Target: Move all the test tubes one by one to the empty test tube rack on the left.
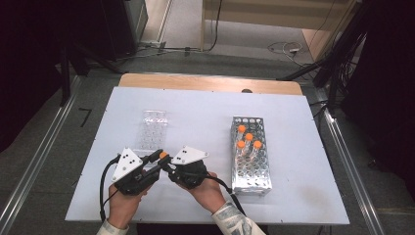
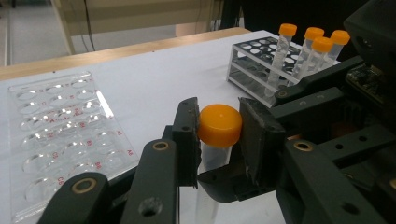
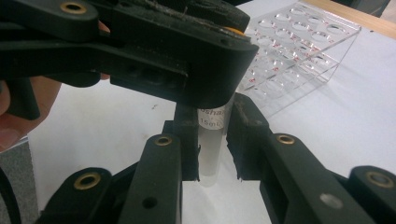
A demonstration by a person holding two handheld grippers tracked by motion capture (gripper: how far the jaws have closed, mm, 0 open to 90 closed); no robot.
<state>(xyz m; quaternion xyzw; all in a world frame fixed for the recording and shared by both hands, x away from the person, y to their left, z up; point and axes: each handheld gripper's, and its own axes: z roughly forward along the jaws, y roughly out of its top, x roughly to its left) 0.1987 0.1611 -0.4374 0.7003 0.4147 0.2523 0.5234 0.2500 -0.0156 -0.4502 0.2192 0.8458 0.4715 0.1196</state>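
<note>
A clear tube (image 3: 212, 149) with an orange cap (image 2: 219, 125) is held between both grippers, low over the white table near its front edge. In the left gripper view, my left gripper (image 2: 218, 135) is shut, its pads pressing on either side of the orange cap. In the right gripper view, my right gripper (image 3: 214, 140) is shut on the tube's body below the cap, and the left gripper's jaw (image 3: 177, 60) crosses above it. In the high view the two grippers meet tip to tip at the cap (image 1: 163, 155), the left gripper (image 1: 157, 157) on the left and the right gripper (image 1: 169, 165) on the right.
A metal wire rack (image 1: 264, 169) stands right of centre with several orange-capped tubes (image 1: 248, 136) at its far end. A clear plastic well tray (image 1: 152, 129) lies just beyond the grippers. The white board (image 1: 205, 107) ends at a wooden strip at the back.
</note>
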